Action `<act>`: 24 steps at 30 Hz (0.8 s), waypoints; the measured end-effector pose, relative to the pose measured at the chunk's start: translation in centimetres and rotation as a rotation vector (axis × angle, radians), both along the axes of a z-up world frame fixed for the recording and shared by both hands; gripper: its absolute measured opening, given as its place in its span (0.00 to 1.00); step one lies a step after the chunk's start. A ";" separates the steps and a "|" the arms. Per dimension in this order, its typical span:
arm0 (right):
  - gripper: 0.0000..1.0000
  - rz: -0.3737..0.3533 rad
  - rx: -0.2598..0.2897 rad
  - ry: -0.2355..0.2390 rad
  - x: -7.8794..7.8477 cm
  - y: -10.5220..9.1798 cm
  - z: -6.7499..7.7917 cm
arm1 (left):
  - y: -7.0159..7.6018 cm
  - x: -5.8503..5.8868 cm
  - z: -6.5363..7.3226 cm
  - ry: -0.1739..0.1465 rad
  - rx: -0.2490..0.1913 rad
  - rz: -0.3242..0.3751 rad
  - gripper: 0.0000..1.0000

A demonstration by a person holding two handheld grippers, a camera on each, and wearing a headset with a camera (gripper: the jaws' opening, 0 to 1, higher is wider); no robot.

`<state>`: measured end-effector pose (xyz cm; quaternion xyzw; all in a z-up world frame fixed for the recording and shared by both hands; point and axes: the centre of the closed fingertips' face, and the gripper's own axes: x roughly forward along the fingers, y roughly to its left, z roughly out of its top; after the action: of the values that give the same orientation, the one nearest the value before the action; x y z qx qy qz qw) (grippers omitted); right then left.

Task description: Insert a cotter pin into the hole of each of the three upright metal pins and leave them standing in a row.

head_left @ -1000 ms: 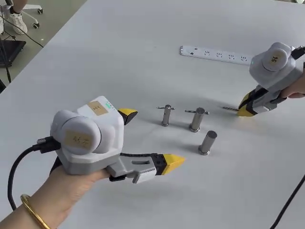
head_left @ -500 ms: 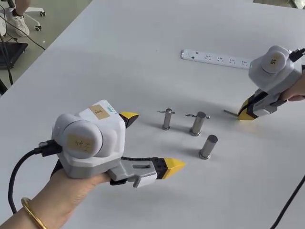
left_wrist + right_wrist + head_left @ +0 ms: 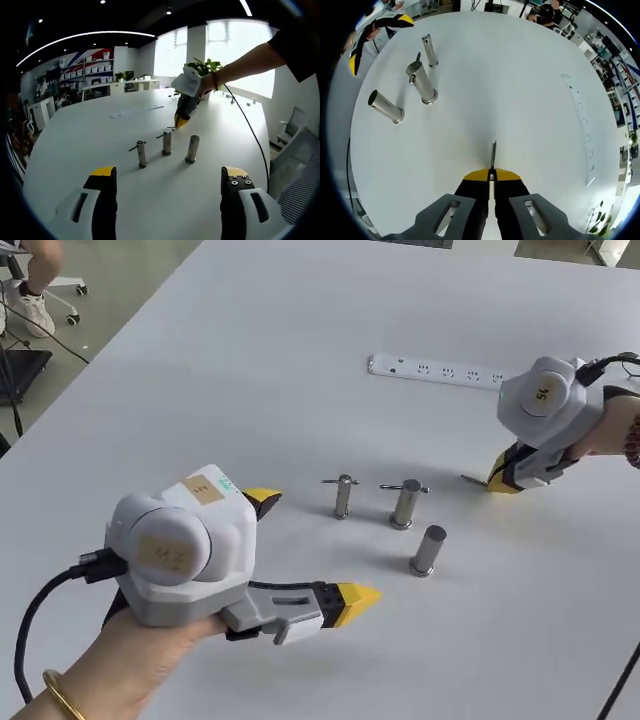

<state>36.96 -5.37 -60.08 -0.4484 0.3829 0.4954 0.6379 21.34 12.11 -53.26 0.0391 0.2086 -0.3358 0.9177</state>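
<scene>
Three upright metal pins stand on the white table. The left pin (image 3: 343, 496) and the middle pin (image 3: 405, 503) each carry a cotter pin through the top; the third pin (image 3: 429, 550), nearer me and to the right, has none. My right gripper (image 3: 498, 483) is shut on a loose cotter pin (image 3: 493, 152) down at the table, right of the pins. My left gripper (image 3: 315, 550) hovers open in front of the pins, nothing between its fingers (image 3: 103, 192).
A white power strip (image 3: 435, 371) lies on the table beyond the pins. The left table edge (image 3: 110, 340) drops to a floor with a chair base and cables. A cable (image 3: 40, 610) trails from my left gripper.
My right gripper stays low at the table with the cotter pin and has shifted slightly left. The left gripper holds about the same spot. The head camera moved.
</scene>
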 end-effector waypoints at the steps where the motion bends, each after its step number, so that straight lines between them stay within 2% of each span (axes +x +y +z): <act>1: 0.00 0.006 0.002 -0.014 0.0 0.1 0.3 | 0.1 0.0 -0.1 0.001 0.002 0.003 0.85; 3: 0.00 0.015 -0.003 -0.035 0.1 0.1 0.9 | 0.2 0.0 -0.2 0.002 0.011 0.003 0.85; 6: 0.00 0.017 0.030 -0.052 -0.2 0.7 2.2 | 0.4 0.0 -0.2 0.005 0.024 0.005 0.85; 8: 0.00 0.041 0.040 -0.073 -0.6 1.1 3.0 | 0.6 0.0 0.3 -0.001 0.024 0.011 0.85; 11: 0.00 0.062 0.057 -0.101 -1.2 1.7 4.0 | 0.8 0.2 1.1 -0.020 0.004 0.027 0.85; 14: 0.00 0.079 0.101 -0.135 -2.2 2.7 5.4 | 0.9 0.3 1.5 -0.018 -0.006 0.031 0.84; 17: 0.00 0.093 0.135 -0.155 -3.3 3.3 6.3 | 1.0 0.2 2.2 -0.030 -0.008 0.030 0.83; 21: 0.00 0.116 0.166 -0.179 -4.9 3.9 7.2 | 1.0 0.2 3.0 -0.038 -0.011 0.031 0.78; 23: 0.00 0.132 0.174 -0.190 -5.7 4.0 7.5 | 0.9 0.2 3.4 -0.036 -0.033 0.035 0.76; 24: 0.00 0.138 0.178 -0.196 -5.2 4.0 7.4 | 0.8 0.2 3.6 -0.034 -0.046 0.038 0.75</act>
<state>31.73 -1.35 -52.66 -0.4614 0.2413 0.5238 0.6741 21.56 12.93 -49.66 0.0197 0.1860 -0.3222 0.9280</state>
